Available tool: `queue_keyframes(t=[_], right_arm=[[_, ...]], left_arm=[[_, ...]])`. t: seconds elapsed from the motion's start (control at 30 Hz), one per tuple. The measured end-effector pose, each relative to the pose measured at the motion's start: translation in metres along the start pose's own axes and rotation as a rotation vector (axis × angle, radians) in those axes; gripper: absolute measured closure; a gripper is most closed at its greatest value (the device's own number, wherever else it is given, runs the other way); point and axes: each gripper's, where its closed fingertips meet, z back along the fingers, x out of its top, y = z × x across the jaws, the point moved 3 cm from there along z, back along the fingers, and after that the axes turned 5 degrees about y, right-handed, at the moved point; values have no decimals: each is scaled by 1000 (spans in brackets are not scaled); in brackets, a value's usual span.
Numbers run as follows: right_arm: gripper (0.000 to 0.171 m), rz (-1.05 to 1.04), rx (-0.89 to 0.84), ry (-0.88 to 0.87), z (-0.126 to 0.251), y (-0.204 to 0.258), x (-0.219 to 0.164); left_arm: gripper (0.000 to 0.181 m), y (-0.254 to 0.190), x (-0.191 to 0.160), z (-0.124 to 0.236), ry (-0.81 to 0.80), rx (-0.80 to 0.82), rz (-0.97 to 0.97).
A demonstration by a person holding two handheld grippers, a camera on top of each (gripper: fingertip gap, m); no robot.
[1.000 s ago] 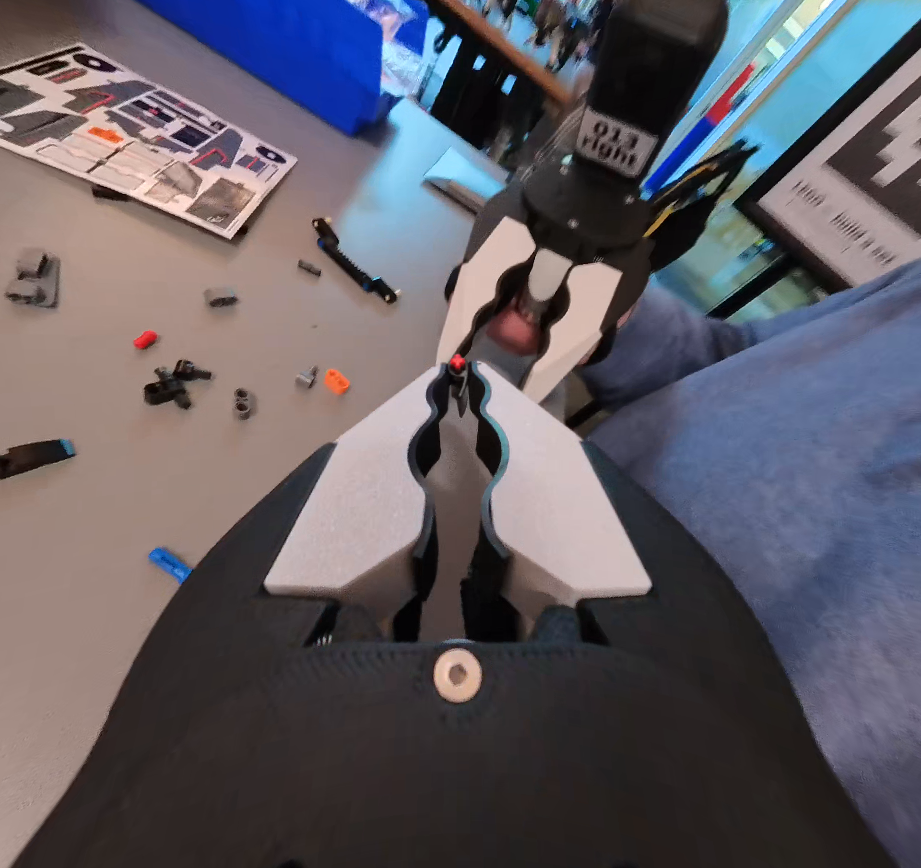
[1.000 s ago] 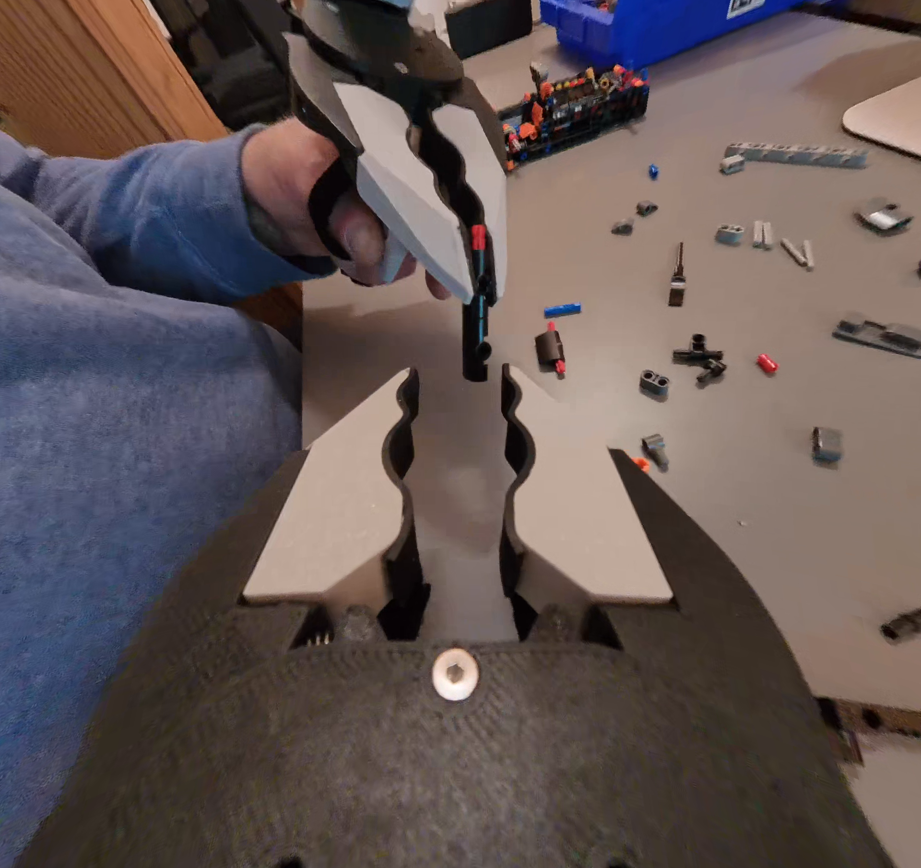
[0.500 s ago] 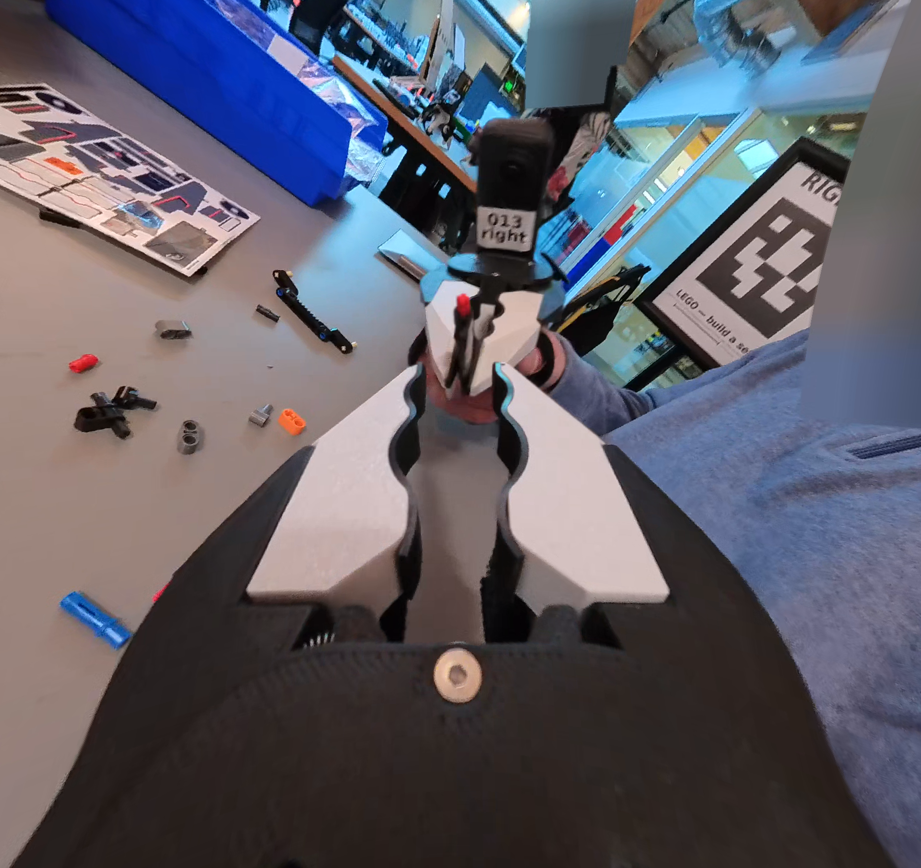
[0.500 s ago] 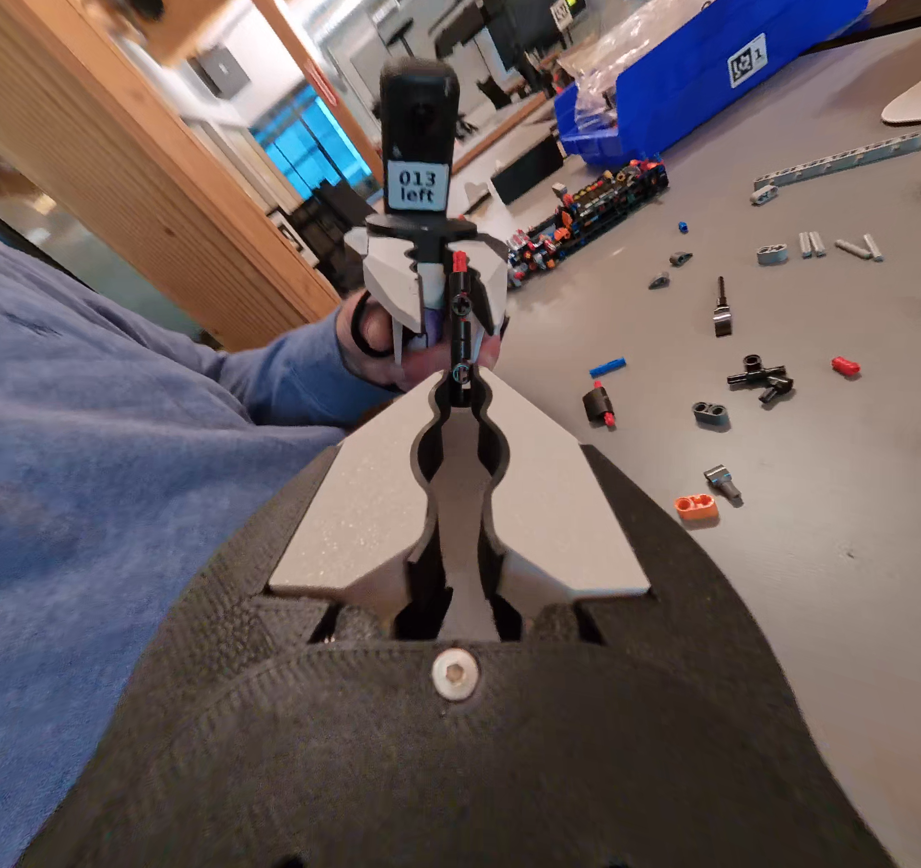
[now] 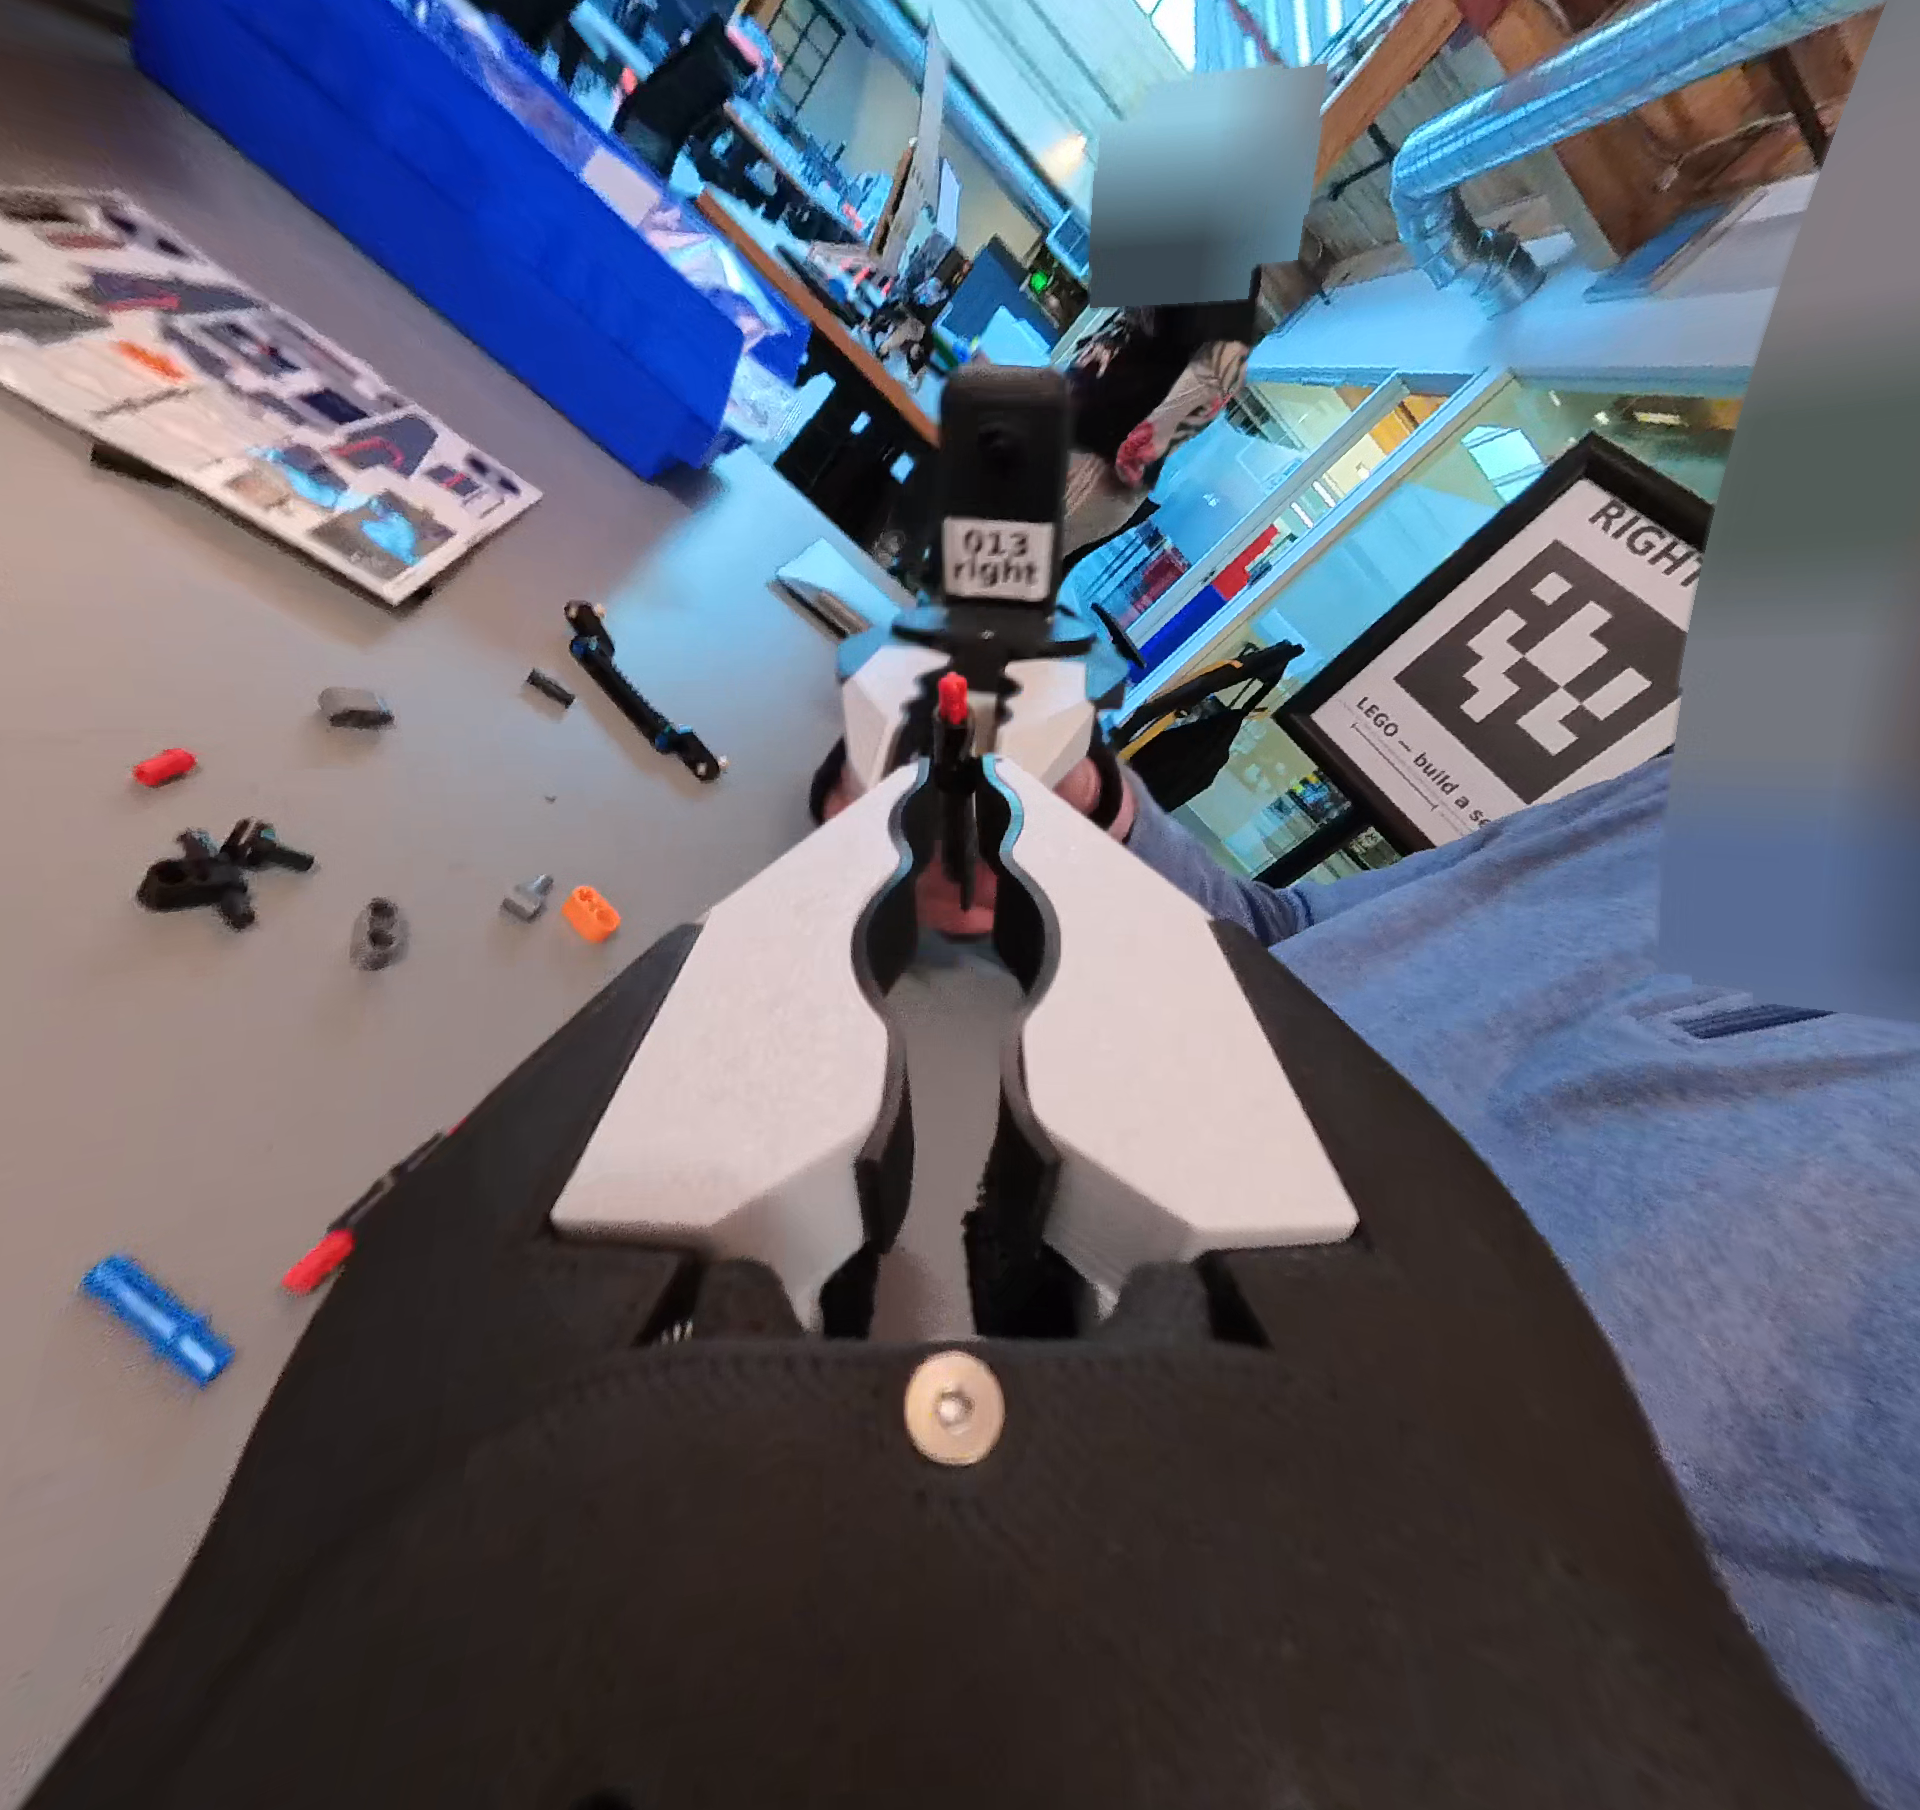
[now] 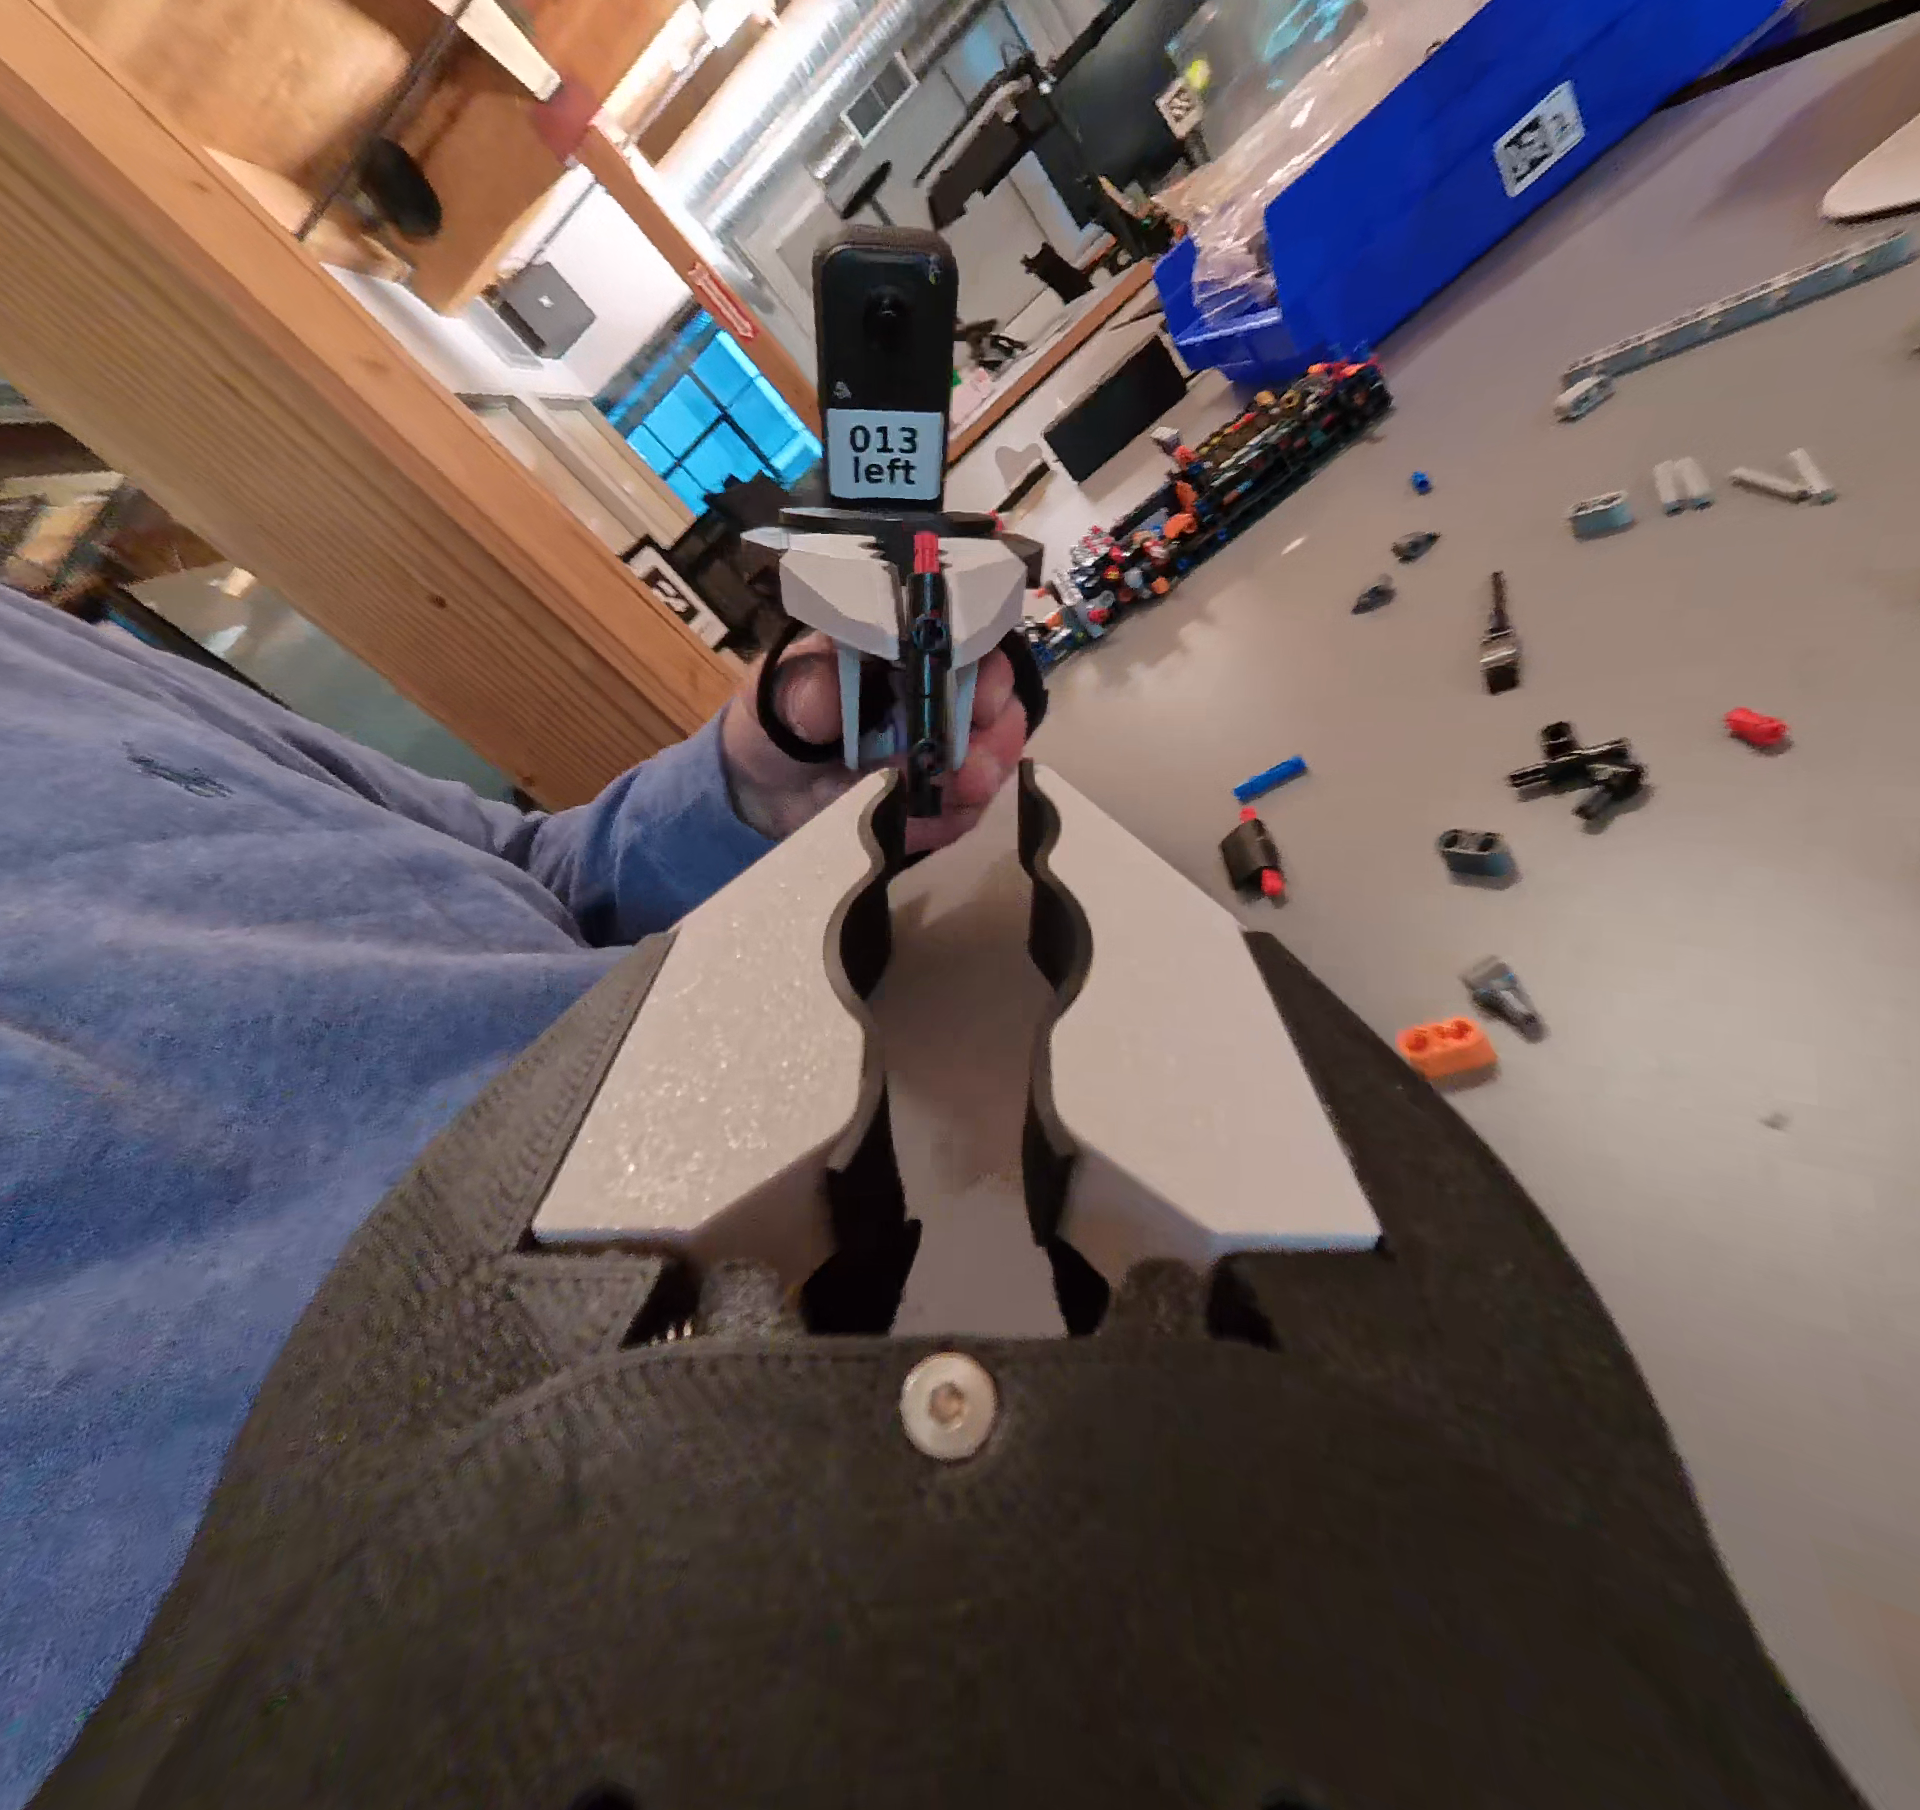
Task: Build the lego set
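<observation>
- Blue bin (image 5: 436, 191) at the table's far left holds clear plastic bags (image 6: 1330, 98) (their contents too blurred to tell).
- Left gripper (image 5: 956, 789), fingers narrow, pinches the black beam (image 5: 948, 763) above the table; its long axis stands upright, red pin (image 5: 951, 695) pointing up.
- Right gripper (image 6: 956, 784) faces it, fingers spread, gripping nothing.

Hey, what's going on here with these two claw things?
A person is building a Lego set with a hand-held gripper in each hand. The left gripper is clamped on a black beam with a red pin at its top, held up above the grey table. The right gripper faces it, open around the beam's lower end. Loose pieces, such as an orange piece, lie on the table.
</observation>
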Motion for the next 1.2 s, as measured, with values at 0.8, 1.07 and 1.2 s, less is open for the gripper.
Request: queue_keyframes(t=[0.8, 1.07, 1.2], right_arm=[[156, 302, -300, 346, 18, -15, -25], [158, 331, -338, 441, 9, -21, -45], [158, 390, -347, 476, 0, -20, -52]], left_arm=[[140, 32, -74, 33, 586, 489, -217], [141, 38, -108, -5, 708, 727, -433], [159, 40, -106, -9, 700, 756, -472]])
